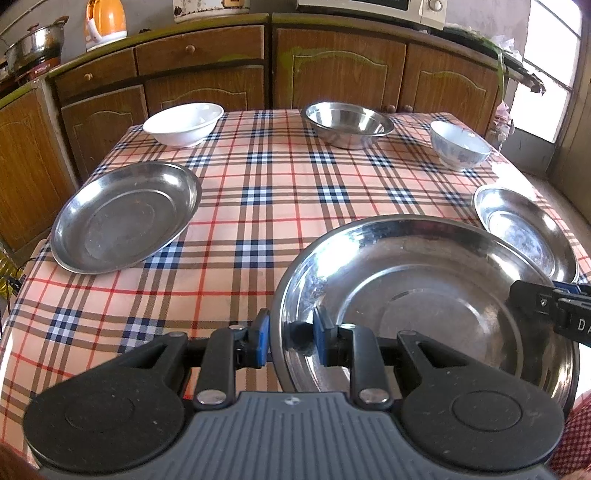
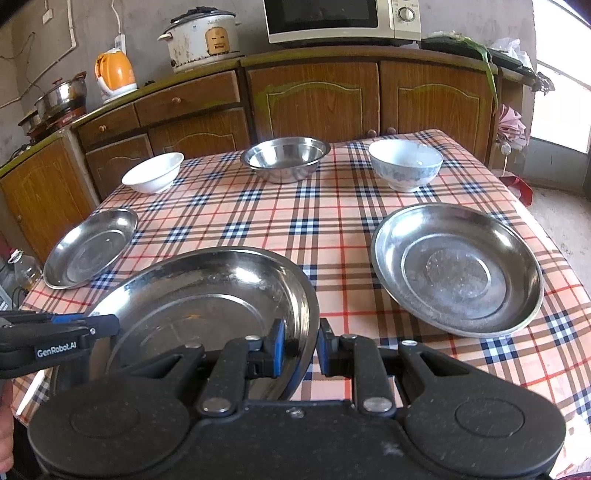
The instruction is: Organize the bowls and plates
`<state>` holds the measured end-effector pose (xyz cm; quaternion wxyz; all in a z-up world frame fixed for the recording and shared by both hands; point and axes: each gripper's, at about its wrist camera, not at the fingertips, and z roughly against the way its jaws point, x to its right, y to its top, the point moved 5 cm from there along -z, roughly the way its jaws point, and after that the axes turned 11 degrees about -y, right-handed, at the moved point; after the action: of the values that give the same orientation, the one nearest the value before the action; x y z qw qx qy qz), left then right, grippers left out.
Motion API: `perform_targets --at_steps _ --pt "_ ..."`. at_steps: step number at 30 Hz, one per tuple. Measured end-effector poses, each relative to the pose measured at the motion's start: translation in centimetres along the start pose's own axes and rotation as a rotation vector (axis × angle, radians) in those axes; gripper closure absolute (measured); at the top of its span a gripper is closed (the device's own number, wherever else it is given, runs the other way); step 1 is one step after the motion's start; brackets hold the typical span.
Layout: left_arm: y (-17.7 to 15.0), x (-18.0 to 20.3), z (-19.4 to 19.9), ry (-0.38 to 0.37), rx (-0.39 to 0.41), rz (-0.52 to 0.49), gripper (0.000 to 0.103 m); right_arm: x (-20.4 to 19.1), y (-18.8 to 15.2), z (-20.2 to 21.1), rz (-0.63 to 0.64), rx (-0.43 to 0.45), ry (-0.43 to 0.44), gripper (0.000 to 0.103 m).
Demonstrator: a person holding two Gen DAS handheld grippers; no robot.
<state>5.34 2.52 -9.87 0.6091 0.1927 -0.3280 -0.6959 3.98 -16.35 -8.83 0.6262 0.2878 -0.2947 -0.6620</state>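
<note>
While both tongs grip the same steel plate [image 1: 417, 295], it fills the lower right of the left wrist view and the lower left of the right wrist view. The left tongs [image 1: 291, 341] are clamped on its near left rim, one blue pad inside the dish and one outside. The right tongs [image 2: 301, 347] are clamped the same way on its near right rim, and they also show at the right edge of the left wrist view. The plate's right side looks tilted up off the checked tablecloth [image 1: 258, 206].

Just beyond it, two more steel plates lie flat on the table. One plate at the left [image 1: 123, 218] sits in the left middle of the left wrist view. Another plate at the right [image 2: 458, 269] sits in the right middle of the right wrist view, close to the held plate but apart from it.

Along the far edge of the table stand three bowls, well apart. A white bowl [image 1: 183, 123] is at upper left, a steel bowl [image 1: 347, 124] in the upper centre, and a patterned bowl [image 1: 460, 144] at upper right.

Behind the table run wooden cabinets [image 2: 317, 99] carrying an orange kettle [image 2: 114, 74], a rice cooker [image 2: 201, 38] and a microwave [image 2: 343, 20].
</note>
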Motion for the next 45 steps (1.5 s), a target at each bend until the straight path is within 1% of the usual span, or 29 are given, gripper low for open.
perform_targets --at_steps 14,35,42,45 --pt "-1.1 0.0 -1.6 0.000 -0.020 -0.010 0.078 0.3 -1.2 -1.8 -0.013 -0.045 -0.008 0.079" --pt "-2.0 -0.1 -2.6 -0.008 -0.043 0.006 0.076 0.4 -1.8 -2.5 -0.010 -0.075 -0.017 0.079" --pt "-2.0 0.1 -2.6 -0.019 -0.031 0.009 0.073 0.3 -1.9 -2.5 -0.004 -0.072 -0.013 0.071" --pt "-2.0 0.0 -2.5 -0.022 -0.026 0.015 0.072 0.3 -1.9 -2.4 -0.005 -0.067 -0.021 0.070"
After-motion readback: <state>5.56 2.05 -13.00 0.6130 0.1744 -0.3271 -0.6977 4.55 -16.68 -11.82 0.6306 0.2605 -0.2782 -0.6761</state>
